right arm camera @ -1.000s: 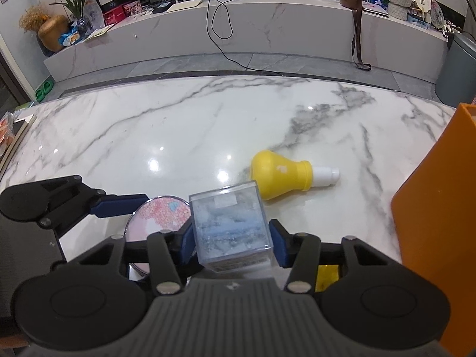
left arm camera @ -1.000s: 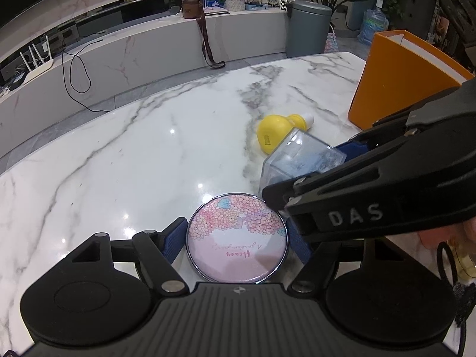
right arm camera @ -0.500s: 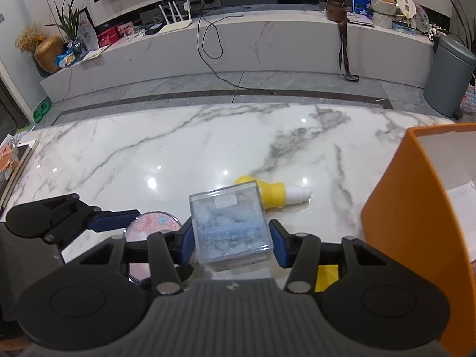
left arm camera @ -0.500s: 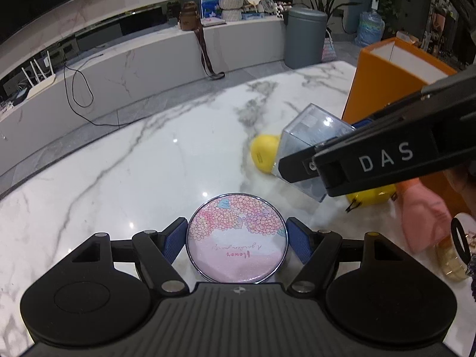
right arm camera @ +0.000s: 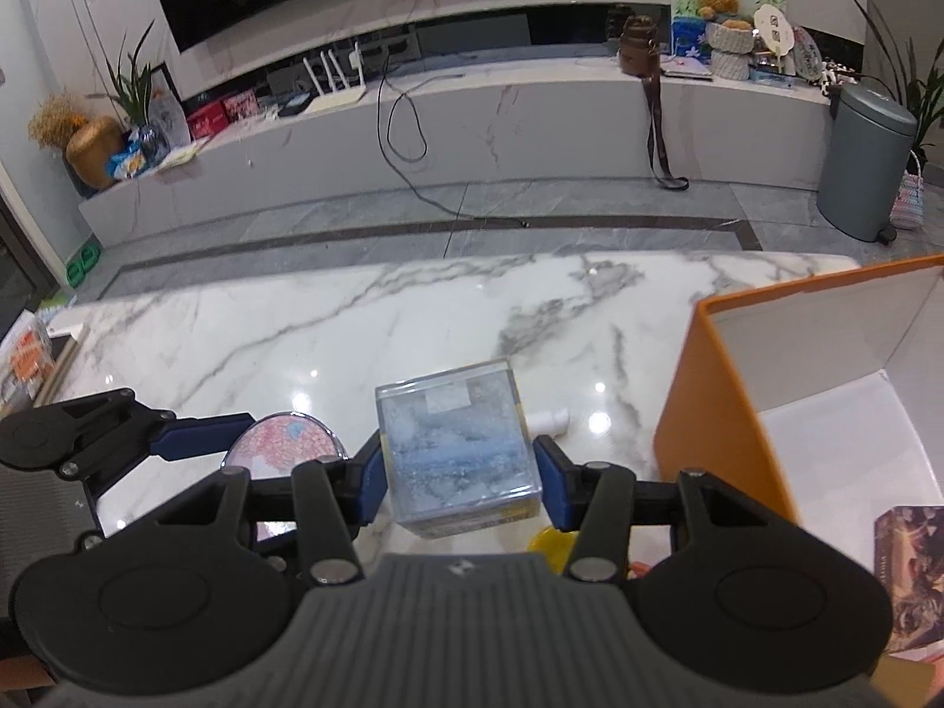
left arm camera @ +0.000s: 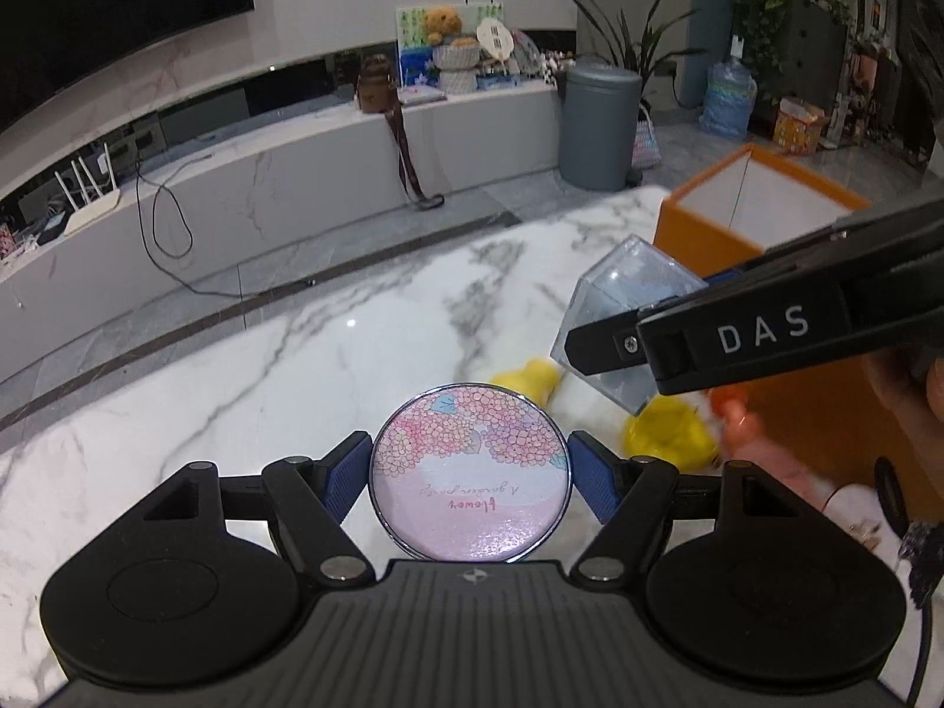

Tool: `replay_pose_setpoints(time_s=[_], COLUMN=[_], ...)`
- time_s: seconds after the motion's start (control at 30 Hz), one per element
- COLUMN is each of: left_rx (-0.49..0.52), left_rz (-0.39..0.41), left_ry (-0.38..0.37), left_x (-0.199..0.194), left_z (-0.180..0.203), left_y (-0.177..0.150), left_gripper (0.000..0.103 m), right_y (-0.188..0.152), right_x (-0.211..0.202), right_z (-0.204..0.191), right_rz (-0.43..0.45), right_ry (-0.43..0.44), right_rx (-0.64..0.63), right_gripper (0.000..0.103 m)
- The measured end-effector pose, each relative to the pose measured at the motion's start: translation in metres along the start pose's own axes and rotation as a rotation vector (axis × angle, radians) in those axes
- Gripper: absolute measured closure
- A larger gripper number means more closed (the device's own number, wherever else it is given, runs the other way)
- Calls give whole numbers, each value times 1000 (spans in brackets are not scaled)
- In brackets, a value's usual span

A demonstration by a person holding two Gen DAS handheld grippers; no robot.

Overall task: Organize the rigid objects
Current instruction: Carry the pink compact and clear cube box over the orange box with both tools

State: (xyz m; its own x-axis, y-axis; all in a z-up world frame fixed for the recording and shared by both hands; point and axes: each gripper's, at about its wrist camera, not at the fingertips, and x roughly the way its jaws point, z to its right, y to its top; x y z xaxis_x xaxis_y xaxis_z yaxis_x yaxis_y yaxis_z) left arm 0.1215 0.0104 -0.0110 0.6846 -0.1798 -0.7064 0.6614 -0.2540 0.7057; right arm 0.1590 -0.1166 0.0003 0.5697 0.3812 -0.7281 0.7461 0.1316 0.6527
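A: Left gripper (left arm camera: 470,475): we recorded its blue pads pinching the round floral compact (left arm camera: 470,472) by the rim, held above the marble bench (left arm camera: 295,366).

B: Right gripper (right arm camera: 460,466): we noted it clamped on the clear cube box (right arm camera: 457,451), raised beside the open orange box (right arm camera: 725,413). A yellow bulb-shaped bottle (left arm camera: 525,380) lay on the bench below, partly hidden by the cube.

Black grippers (left arm camera: 470,472), blue-padded jaws (one lettered "DAS").
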Motion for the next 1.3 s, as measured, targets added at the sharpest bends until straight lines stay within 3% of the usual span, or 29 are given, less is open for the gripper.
replay_pose_setpoints(time_s=[0.7,1.3], left_rx=[31,88], left_rz=[165,188], left_ry=[-70,-115], left_x=[-26,-9], left_z=[66,127], left_y=[48,67], left_gripper=[20,20], right_y=[0,-19], right_x=[-88,-117], right_z=[73,147], right_rz=[155,179], right_ry=[-5,-114], right_rx=[132,245], right_gripper=[52,52])
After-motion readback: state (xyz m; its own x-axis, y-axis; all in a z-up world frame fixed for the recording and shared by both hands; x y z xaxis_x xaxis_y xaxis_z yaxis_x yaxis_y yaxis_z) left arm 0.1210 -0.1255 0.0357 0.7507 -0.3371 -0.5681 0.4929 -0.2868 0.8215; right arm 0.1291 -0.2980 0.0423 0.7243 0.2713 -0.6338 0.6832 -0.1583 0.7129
